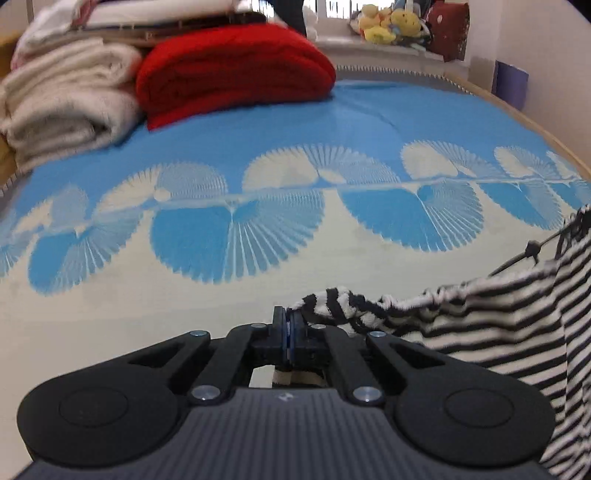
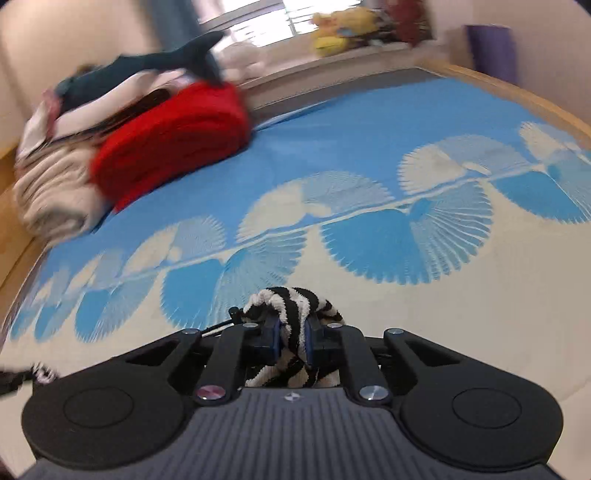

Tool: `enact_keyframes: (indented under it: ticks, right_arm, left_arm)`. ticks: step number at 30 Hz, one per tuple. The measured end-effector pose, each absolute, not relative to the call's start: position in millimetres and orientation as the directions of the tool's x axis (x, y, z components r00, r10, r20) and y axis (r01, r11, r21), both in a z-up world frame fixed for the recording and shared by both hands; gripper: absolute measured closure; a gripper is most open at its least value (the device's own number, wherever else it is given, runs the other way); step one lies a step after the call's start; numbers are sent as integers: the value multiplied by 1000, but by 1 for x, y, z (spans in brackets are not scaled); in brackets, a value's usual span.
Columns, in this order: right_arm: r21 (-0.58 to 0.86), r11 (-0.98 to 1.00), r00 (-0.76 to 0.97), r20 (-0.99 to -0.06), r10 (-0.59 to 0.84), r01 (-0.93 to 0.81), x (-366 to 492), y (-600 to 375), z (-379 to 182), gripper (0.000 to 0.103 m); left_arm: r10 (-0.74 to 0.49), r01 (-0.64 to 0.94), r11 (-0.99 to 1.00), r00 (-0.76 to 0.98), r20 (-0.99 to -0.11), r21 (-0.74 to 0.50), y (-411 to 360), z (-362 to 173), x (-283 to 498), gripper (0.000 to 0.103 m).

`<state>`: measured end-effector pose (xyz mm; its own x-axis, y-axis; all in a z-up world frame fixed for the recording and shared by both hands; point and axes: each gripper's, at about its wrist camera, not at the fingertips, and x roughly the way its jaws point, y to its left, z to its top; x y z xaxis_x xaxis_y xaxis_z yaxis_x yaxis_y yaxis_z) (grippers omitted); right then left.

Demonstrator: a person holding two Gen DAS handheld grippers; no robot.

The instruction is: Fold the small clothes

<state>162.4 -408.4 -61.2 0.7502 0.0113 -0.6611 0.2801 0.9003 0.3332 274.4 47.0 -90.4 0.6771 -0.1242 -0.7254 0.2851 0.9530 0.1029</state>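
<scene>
A small black-and-white striped garment (image 1: 509, 325) with a black drawstring hangs stretched between my two grippers above the bed. My left gripper (image 1: 288, 325) is shut on one edge of it; the cloth runs off to the right from its fingers. My right gripper (image 2: 293, 332) is shut on a bunched part of the same striped garment (image 2: 295, 302), which bulges out above and below its fingers. The rest of the garment is out of the right wrist view.
The bed carries a blue and cream spread with fan patterns (image 1: 258, 206). A folded red blanket (image 1: 236, 70) and cream blankets (image 1: 66, 107) are stacked at the far left. Plush toys (image 1: 391, 22) sit on the windowsill. The bed's wooden edge (image 1: 517, 110) runs along the right.
</scene>
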Motion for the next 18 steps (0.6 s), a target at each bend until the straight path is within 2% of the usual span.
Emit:
enact_keyframes:
  ticks: [3, 5, 6, 7, 8, 10, 12, 13, 14, 17, 18]
  right_arm:
    - [363, 866, 734, -680, -6, 343, 174, -409, -70, 90]
    - [378, 855, 740, -672, -11, 356, 181, -407, -72, 90]
    - [387, 850, 739, -673, -5, 358, 185, -406, -74, 89]
    - [391, 846, 729, -685, 4, 362, 191, -405, -77, 83]
    - [379, 848, 703, -711, 11, 370, 197, -402, -83, 76]
    - [329, 866, 638, -770, 15, 376, 206, -397, -95, 74]
    - [273, 889, 599, -801, -3, 369, 206, -394, -98, 73]
    - [261, 900, 596, -803, 2, 349, 204, -391, -96, 71]
    - [259, 910, 605, -796, 11, 324, 200, -389, -90, 68]
    - [246, 943, 658, -752, 39, 225, 183, -380, -65, 51]
    - [249, 952, 669, -740, 66, 181, 177, -376, -60, 50]
  left_arm:
    - [-89, 211, 973, 720, -688, 96, 47, -86, 283, 102]
    - [-28, 134, 986, 709, -705, 96, 50, -92, 292, 101]
    - [18, 99, 989, 667, -745, 112, 49, -102, 300, 100]
    - [32, 100, 988, 608, -793, 117, 48, -113, 306, 99]
    - [21, 124, 987, 532, -847, 102, 46, -124, 312, 96]
    - [-9, 172, 982, 452, -892, 77, 42, -132, 311, 93]
    - [-17, 210, 972, 507, -862, 104, 35, -113, 302, 77]
    - [-39, 216, 972, 546, -837, 96, 33, -100, 295, 53]
    - [-63, 215, 974, 569, -820, 75, 34, -91, 291, 37]
    - [-216, 253, 963, 533, -818, -89, 29, -80, 281, 35]
    - [-280, 282, 946, 475, -834, -157, 23, -86, 280, 34]
